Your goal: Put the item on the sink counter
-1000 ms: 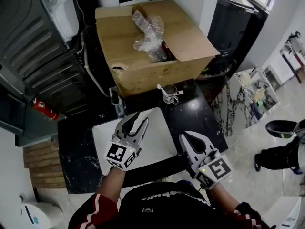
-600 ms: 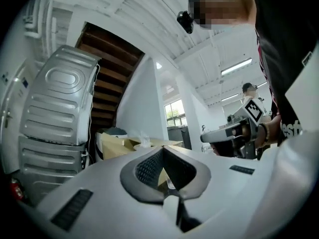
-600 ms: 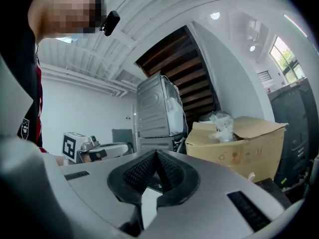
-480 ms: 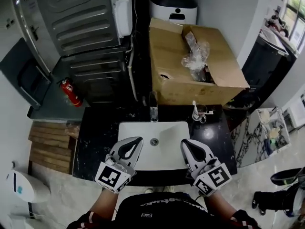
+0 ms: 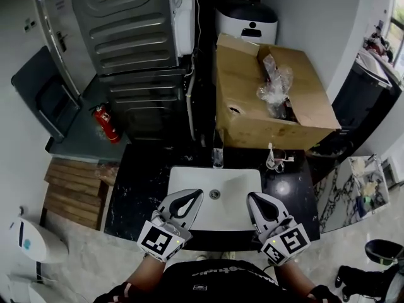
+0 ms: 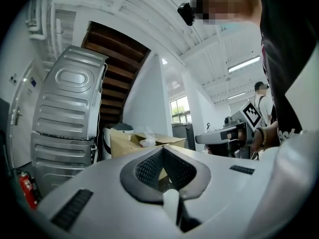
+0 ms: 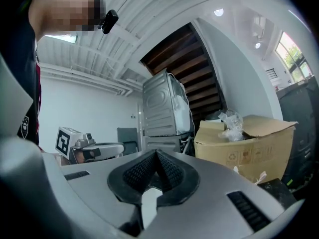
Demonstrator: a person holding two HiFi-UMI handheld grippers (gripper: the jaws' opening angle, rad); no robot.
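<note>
The black marble sink counter [image 5: 137, 188] holds a white basin [image 5: 218, 177] with a faucet [image 5: 218, 157] at its back. A glass cup [image 5: 276, 161] with a white-handled item in it stands on the counter right of the faucet. My left gripper [image 5: 194, 195] and right gripper [image 5: 252, 197] hover side by side over the basin's near edge. Both are shut and hold nothing. In the left gripper view the left gripper's [image 6: 163, 149] jaws meet at the tip. The right gripper's [image 7: 157, 152] jaws also meet in the right gripper view.
An open cardboard box [image 5: 271, 103] with crumpled plastic wrap [image 5: 276, 81] stands behind the counter. A grey appliance [image 5: 126, 30] rises at the back left, with a red fire extinguisher [image 5: 106, 123] below it. Wooden slats [image 5: 72, 191] lie left of the counter.
The left gripper's jaws were open one second ago and are shut now. Both grippers have drawn back from over the basin toward its near edge.
</note>
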